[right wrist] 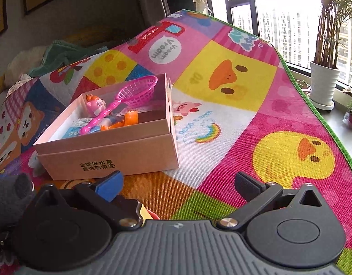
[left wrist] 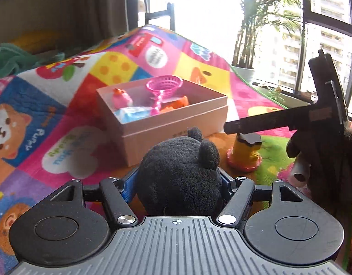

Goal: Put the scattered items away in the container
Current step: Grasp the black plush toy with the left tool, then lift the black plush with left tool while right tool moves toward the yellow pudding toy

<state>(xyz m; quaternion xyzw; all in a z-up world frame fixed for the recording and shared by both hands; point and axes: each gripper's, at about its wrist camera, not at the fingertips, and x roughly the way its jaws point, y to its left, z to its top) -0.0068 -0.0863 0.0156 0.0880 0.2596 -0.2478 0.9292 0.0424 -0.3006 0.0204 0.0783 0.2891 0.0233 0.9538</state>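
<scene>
Carrying a black plush toy (left wrist: 180, 171) clamped in the left hand-held gripper (left wrist: 179, 183), just short of the cardboard box (left wrist: 176, 128) ahead; next, lift it over the rim and release. The right hand-held gripper (right wrist: 182, 185) stands open, empty.

both wrists — low, angled down | shared — box (left wrist: 173, 123) (right wrist: 107, 151)

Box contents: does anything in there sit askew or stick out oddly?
Yes. The pink net scoop lies tilted across the box, its basket end sticking up above the rim rather than lying flat among the other toys.
</scene>
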